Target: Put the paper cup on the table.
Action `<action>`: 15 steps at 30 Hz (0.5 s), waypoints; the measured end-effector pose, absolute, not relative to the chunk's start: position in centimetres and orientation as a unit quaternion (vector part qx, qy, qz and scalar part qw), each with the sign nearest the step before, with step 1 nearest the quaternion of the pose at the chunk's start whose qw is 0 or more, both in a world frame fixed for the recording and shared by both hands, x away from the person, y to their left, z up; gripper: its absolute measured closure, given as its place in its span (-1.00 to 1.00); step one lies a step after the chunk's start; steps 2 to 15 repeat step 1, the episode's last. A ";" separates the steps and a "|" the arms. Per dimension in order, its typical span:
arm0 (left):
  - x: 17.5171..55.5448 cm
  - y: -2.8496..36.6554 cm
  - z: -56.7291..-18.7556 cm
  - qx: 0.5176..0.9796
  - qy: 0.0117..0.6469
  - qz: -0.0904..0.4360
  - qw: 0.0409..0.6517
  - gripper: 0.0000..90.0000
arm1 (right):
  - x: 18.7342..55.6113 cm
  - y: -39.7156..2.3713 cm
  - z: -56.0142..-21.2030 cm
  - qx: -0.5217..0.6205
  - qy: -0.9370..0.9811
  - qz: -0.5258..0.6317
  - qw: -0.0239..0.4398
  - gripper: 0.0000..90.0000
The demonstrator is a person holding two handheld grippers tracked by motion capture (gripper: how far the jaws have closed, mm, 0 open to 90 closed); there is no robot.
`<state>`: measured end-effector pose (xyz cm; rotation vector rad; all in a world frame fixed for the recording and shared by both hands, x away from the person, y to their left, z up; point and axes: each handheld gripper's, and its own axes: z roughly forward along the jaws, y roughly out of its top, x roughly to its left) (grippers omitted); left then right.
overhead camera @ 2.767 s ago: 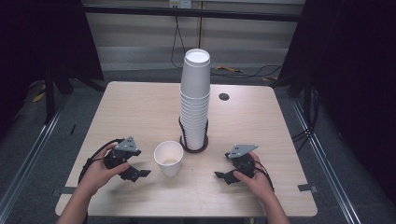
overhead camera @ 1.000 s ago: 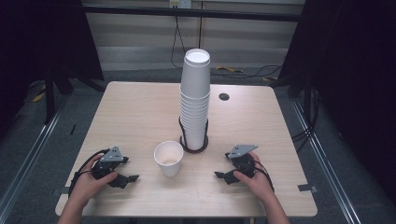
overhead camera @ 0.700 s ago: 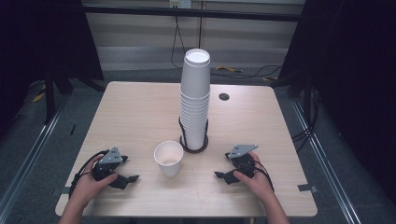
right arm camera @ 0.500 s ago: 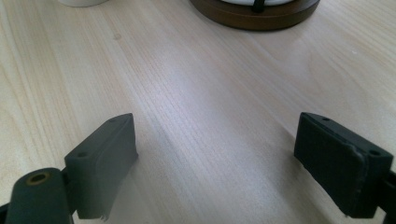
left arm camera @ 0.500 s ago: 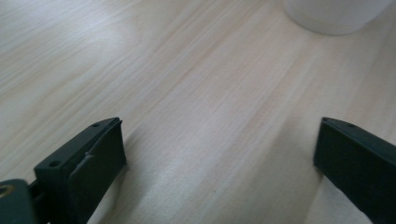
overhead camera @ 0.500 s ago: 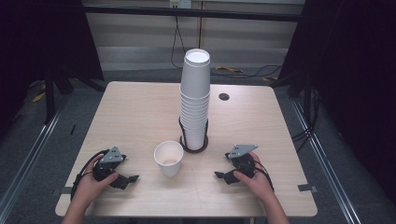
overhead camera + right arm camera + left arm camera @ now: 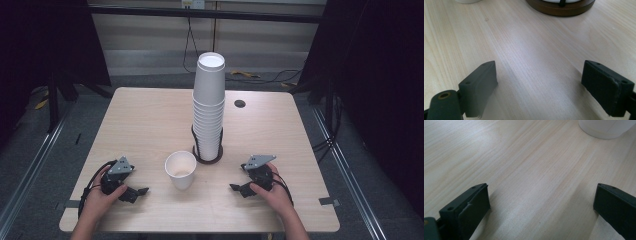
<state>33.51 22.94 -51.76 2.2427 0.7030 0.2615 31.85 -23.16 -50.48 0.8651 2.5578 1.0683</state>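
Observation:
A single white paper cup (image 7: 180, 169) stands upright near the table's front middle; its base (image 7: 605, 128) peeks in at the top right of the left gripper view. Behind it rises a tall stack of white cups (image 7: 208, 107) in a dark round holder (image 7: 207, 154), whose brown base (image 7: 560, 7) sits at the top of the right gripper view. My left gripper (image 7: 136, 193) rests on the table left of the single cup, open and holding nothing. My right gripper (image 7: 239, 188) rests to the cup's right, also open and holding nothing.
The light wooden table (image 7: 145, 120) has a round cable hole (image 7: 239, 103) at the back right. Tape marks (image 7: 328, 201) sit near the front right edge. Dark curtains and cables lie beyond the far edge.
My left gripper has drawn back from beside the single cup toward the front left edge. The right gripper and both cups have stayed put.

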 end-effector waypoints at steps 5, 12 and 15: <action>33.5 22.9 -51.7 0.878 0.275 0.102 0.378 -1.00 | 31.9 -23.2 -50.5 0.296 0.875 0.365 0.119 -0.72; 33.5 22.9 -51.7 0.878 0.275 0.102 0.378 -1.00 | 31.9 -23.2 -50.5 0.296 0.875 0.365 0.119 -0.72; 33.5 22.9 -51.7 0.878 0.275 0.102 0.378 -1.00 | 31.9 -23.2 -50.5 0.296 0.875 0.365 0.119 -0.72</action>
